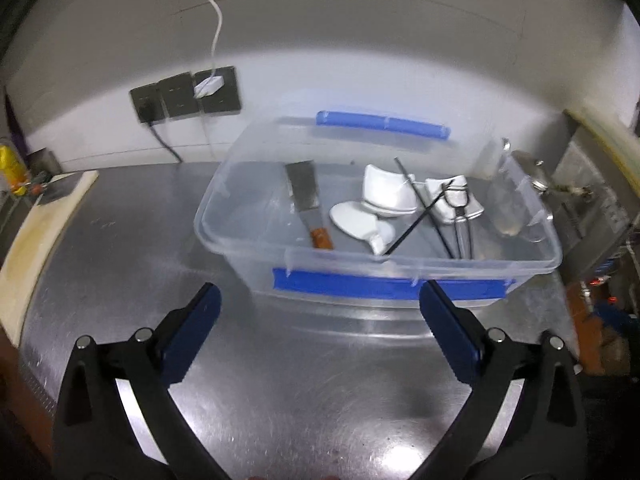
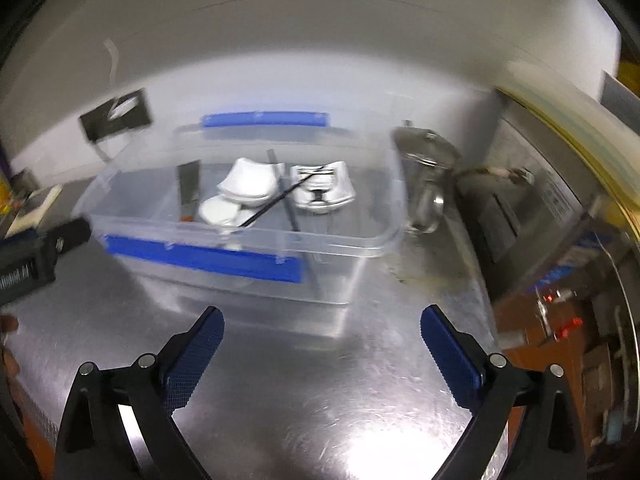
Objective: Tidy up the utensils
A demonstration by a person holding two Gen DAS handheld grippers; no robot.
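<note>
A clear plastic bin (image 1: 400, 262) with blue handles stands on the steel counter (image 1: 280, 380). In it lie a metal scraper with a brown handle (image 1: 306, 200), a white spoon (image 1: 360, 222), white dishes (image 1: 386, 192), black chopsticks (image 1: 416, 208) and a wire utensil (image 1: 460, 216). My left gripper (image 1: 320, 292) is open and empty, just in front of the bin's near wall. My right gripper (image 2: 322, 316) is open and empty, also in front of the bin (image 2: 340, 242). The same utensils show in the right wrist view, with the scraper (image 2: 188, 190) at the left.
Black wall sockets (image 1: 186, 94) with a white plug sit behind the bin. A wooden board (image 1: 24, 240) lies at the counter's left edge. A metal pitcher (image 2: 426, 184) and a steel appliance (image 2: 504, 216) stand right of the bin. The left gripper's body (image 2: 40, 248) shows at the left.
</note>
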